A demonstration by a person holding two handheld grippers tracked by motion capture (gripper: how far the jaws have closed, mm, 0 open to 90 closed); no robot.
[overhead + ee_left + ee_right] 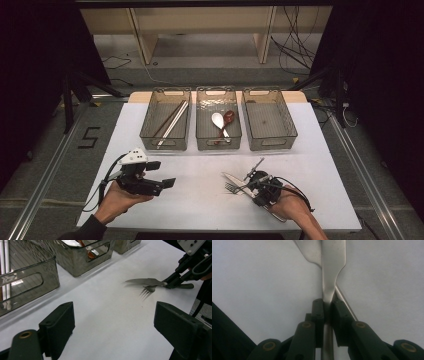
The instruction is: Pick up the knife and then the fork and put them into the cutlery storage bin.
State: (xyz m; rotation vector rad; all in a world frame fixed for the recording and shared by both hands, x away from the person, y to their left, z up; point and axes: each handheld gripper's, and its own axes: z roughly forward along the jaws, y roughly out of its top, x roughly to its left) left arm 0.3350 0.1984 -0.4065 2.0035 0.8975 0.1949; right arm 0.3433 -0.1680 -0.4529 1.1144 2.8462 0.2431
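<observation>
Right gripper (251, 182) sits low near the worktop's front right, hand behind it, jaws clamped on a knife (332, 270) at the neck where blade meets handle. The knife lies flat, blade pointing left toward the table centre, crossing a fork (147, 290). Left gripper (165, 175) hovers front left, jaws wide apart, holding nothing.

Knife (333, 262) & fork (147, 290): shiny smooth metal; bins (165, 142) clear glossy plastic; tongs (327, 312) matt black plastic.
</observation>
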